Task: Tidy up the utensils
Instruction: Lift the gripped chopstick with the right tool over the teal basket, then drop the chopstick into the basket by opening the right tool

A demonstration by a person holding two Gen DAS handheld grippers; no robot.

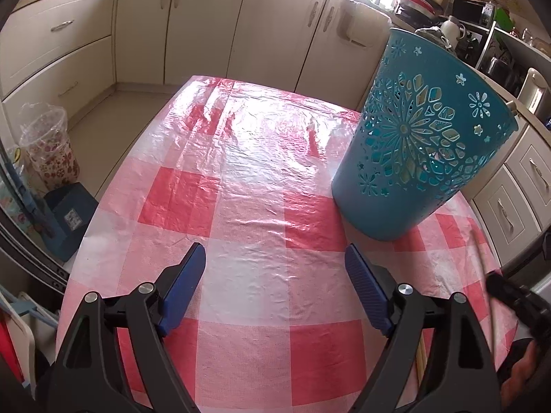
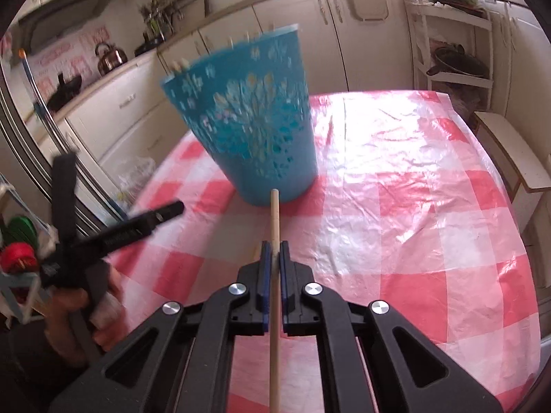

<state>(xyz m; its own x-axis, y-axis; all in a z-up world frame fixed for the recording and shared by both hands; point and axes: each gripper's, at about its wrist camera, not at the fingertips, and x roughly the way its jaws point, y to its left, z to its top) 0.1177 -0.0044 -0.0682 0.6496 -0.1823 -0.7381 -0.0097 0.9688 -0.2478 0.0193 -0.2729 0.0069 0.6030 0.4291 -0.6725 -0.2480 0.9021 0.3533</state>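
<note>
- The right gripper is clamping a wooden stick, its jaws closed tight on it.
- The stick is pointing toward the blue basket standing on the checked tablecloth.
- The left gripper is hanging wide apart, holding nothing.

My blue pads hover over the red-and-white checked tablecloth, beside a teal basket with flower cut-outs.

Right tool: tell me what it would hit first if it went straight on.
Probably the blue basket: the chopstick clamped in the right tool points at its base, though depth is unclear.
</note>
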